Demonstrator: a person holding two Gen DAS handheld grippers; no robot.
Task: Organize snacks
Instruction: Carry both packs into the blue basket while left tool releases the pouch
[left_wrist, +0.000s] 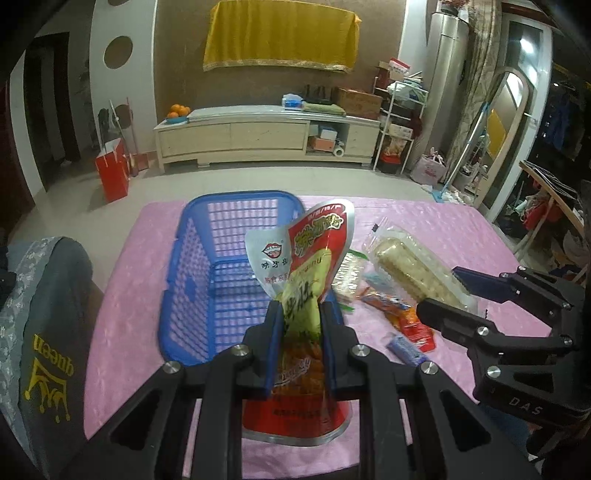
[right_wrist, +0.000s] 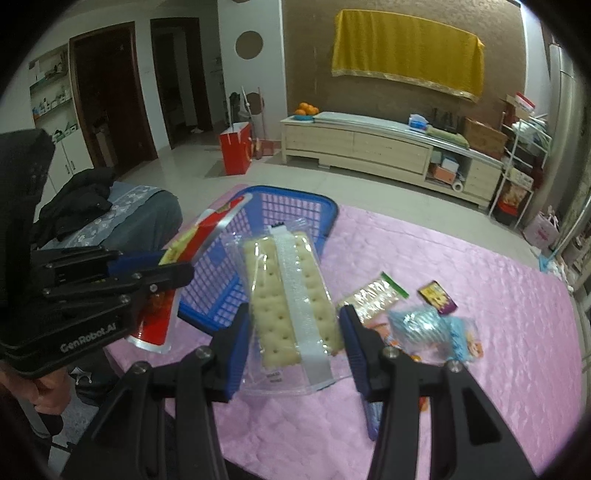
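The blue basket (left_wrist: 221, 266) on the pink table cover (left_wrist: 461, 236) looks empty through its mesh, so nothing seems sorted yet. Both hands are loaded: the left gripper (left_wrist: 301, 314) is clamped tight on a red and silver snack pouch (left_wrist: 314, 236), which stands up between its pads in front of the basket, and the right gripper (right_wrist: 291, 325) is closed on a clear pack of crackers (right_wrist: 291, 291), held just beside the basket's near rim. Left on the cover are a small seed bar packet (right_wrist: 373, 299), a purple packet (right_wrist: 437, 297), a pale blue wrapped sweet (right_wrist: 424, 325) and an orange wrapper (left_wrist: 402, 314), possibly more behind the grippers. My judgement: an early stage, two drops pending, several pickups remaining
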